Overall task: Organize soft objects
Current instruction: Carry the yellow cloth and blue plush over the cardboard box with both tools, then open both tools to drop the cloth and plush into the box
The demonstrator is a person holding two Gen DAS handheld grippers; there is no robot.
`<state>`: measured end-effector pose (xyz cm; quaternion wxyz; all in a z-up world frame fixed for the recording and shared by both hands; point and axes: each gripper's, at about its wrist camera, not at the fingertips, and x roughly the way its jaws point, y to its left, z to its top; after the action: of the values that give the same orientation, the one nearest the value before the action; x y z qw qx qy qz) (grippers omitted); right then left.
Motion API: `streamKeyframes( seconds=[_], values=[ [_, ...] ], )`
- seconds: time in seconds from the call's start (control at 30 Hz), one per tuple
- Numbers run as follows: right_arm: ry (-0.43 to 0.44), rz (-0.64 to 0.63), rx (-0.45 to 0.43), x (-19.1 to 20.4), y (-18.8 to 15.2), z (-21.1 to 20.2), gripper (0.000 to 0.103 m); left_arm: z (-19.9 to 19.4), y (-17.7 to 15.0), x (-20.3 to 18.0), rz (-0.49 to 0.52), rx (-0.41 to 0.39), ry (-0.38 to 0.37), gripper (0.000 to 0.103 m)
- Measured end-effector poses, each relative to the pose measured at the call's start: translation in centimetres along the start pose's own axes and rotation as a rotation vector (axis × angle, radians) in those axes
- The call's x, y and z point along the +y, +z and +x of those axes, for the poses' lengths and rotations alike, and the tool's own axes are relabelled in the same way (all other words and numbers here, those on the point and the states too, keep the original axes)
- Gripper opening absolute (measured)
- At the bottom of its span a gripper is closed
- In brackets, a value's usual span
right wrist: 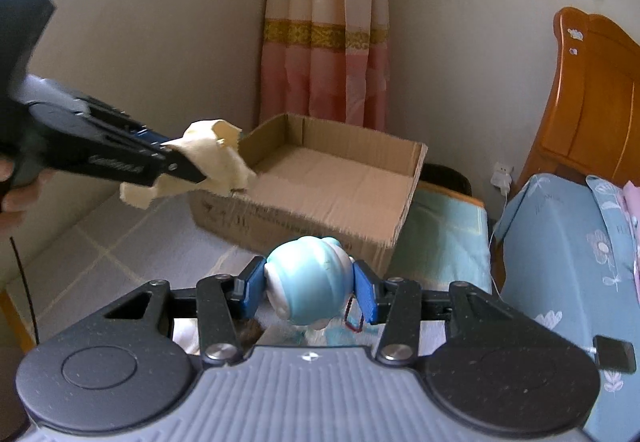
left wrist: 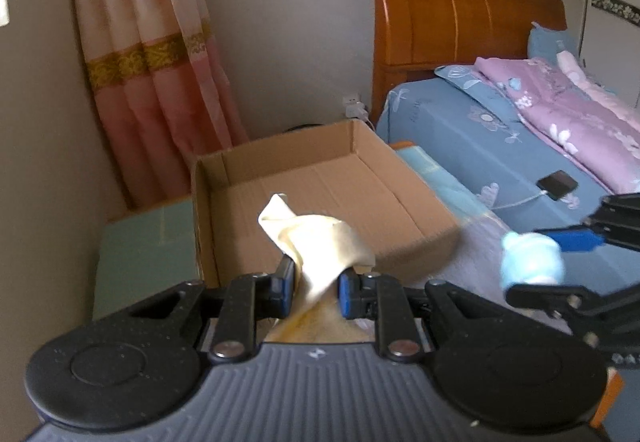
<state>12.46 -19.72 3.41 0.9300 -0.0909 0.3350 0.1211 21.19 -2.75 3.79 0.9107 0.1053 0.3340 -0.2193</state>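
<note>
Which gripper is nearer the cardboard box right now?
Left. The left gripper, shut on a cream cloth, is at the cardboard box, its cloth over the near rim. The right gripper, holding a blue-and-white toy, sits back from the box's front wall.

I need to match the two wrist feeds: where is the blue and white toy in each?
Left wrist view: blue and white toy at right edge, clamped in the right gripper.
Right wrist view: bottom centre, between that gripper's own jaws.
Shared landmark: the open cardboard box just beyond it.
</note>
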Motion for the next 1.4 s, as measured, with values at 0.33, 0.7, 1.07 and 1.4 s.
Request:
streamKeyframes(
  seconds=[0.33,0.7,1.07,1.4],
  values=[
    [-0.022,0.003,-0.026,-1.7,2.7,2.7,0.052,9.2,5.9,2.7,-0.007,0.030,0.048,0.021],
    [-0.047,0.013,0.009,-2.8,3.4,4.7,0.052,6.9,4.2,3.0,-0.048,-0.008,0.048,0.094],
    [-0.065,0.001,0.076,-4.2,9.0,12.3,0.052,-3.6,-2.3,0.0,0.016,-0.071,0.111,0.100],
    [-0.118,0.146,0.071,-7.5,12.3,16.1,0.100,-3.9,-4.7,1.2,-0.039,-0.047,0.110,0.100]
  ],
)
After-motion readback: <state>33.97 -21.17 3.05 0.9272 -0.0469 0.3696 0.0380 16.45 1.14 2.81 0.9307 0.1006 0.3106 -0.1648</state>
